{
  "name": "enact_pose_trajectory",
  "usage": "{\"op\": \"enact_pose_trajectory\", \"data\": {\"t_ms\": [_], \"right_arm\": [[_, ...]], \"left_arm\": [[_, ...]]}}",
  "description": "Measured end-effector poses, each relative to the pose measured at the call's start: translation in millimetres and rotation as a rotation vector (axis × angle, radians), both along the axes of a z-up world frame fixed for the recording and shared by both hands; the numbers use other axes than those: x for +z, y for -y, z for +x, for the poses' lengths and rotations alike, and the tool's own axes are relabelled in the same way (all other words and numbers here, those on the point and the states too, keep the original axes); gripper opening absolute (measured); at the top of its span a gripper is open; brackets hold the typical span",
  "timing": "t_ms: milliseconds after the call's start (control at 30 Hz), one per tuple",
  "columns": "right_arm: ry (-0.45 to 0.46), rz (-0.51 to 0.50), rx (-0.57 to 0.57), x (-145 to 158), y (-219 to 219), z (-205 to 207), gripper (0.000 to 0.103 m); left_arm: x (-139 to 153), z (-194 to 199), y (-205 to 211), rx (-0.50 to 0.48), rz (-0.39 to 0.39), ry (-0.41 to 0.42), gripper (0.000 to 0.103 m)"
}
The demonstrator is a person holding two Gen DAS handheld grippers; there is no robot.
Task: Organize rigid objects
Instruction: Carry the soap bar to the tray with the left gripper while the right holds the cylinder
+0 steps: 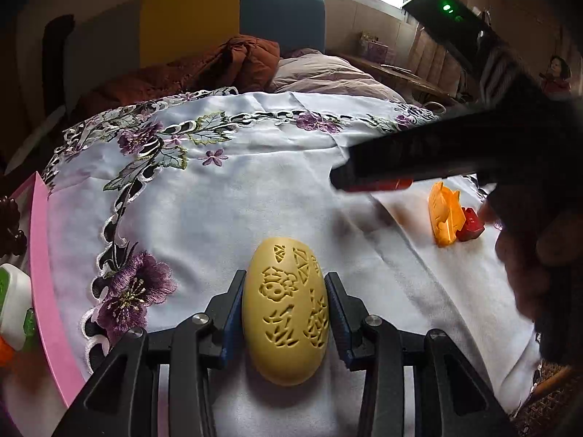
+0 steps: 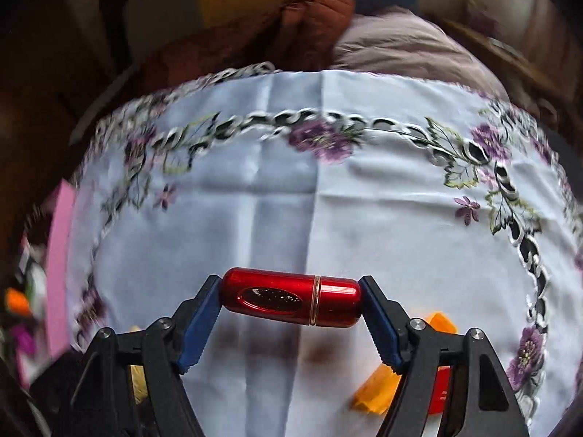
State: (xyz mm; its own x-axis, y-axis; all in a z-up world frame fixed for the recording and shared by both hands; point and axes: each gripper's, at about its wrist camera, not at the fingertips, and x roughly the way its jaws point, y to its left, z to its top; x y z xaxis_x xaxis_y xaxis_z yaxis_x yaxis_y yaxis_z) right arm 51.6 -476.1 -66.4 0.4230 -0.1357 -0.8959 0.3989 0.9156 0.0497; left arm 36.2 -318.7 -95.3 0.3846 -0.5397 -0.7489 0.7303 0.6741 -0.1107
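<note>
Left wrist view, left hand-held gripper [image 1: 285, 313] clamping carved yellow oval [image 1: 285, 313], characters unreadable

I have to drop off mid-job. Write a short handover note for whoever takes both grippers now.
Left gripper: fingers on both sides of the yellow carved oval lying on the embroidered tablecloth.
Right gripper: shut on the red metallic capsule, gripped end to end, raised over the cloth.
Loose on the cloth: orange plastic piece, small red block.
Pink tray at the left edge holds some items.
Left: place both gripped things, then the loose two.
</note>
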Motion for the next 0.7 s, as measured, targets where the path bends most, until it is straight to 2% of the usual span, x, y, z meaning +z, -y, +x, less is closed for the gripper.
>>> {"op": "enact_pose_trajectory", "data": {"t_ms": [67,300,700], "right_arm": [[-0.036,-0.001,0.024,-12,-1,4,0.075],[-0.028,-0.028,0.043,-21,-1,5,0.075],[-0.013,-0.005,0.043,-21,-5,7,0.076]], "left_arm": [[0,0,0,0.001,0.001,0.0,0.041],[1,-2,1,0.003,0.01,0.012,0.042],[8,-4,-6,0.028,0.013,-0.017,0.041]]}}
